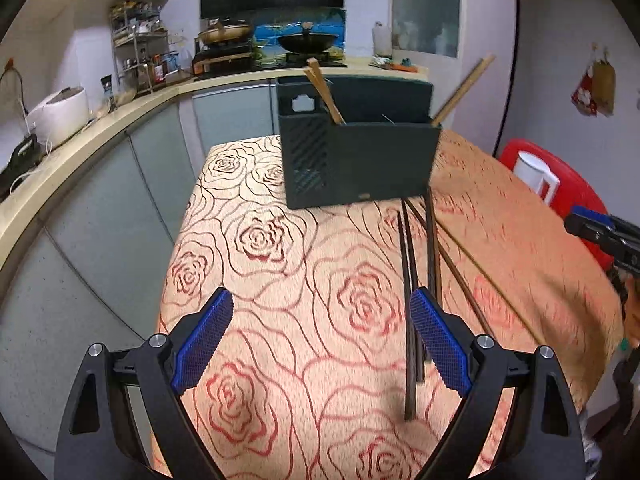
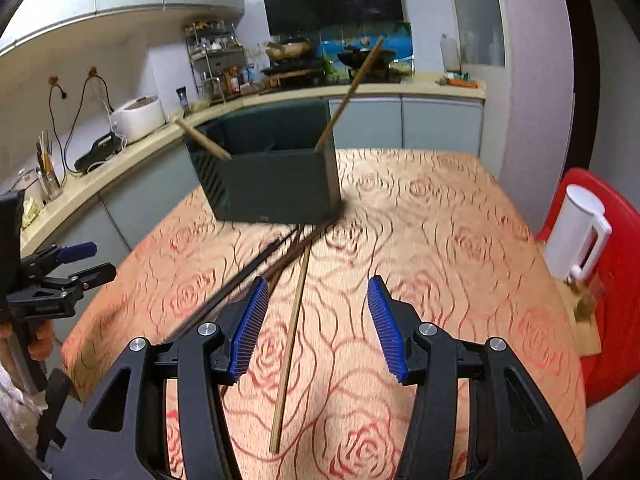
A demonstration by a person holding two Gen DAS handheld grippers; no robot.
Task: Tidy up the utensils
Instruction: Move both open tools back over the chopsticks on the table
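The table (image 1: 280, 360), under a rose-patterned cloth, drops off on its left side toward the grey cabinets (image 1: 100, 240) and counter (image 1: 80, 140); on its right side it ends near a red chair (image 2: 612, 280) that carries a white jug (image 2: 576, 232). The dark green holder (image 1: 360, 160) stands upright toward the far end, with bare cloth all around it — widest in front, on the near side. Two light chopsticks lean out of its left corner (image 1: 324, 92) and one out of its right corner (image 1: 464, 88).

Loose on the cloth, the dark chopsticks (image 1: 412, 300) run from the holder's front right corner toward the near edge, and a light bamboo chopstick (image 2: 290, 344) lies just beside them.

The left gripper (image 1: 320, 344) hovers over the cloth with its fingers spread wide and holding nothing; its right pad (image 1: 438, 344) is over the dark chopsticks. The right gripper (image 2: 316, 328) is likewise wide open and empty, the bamboo chopstick lying between its fingers below.
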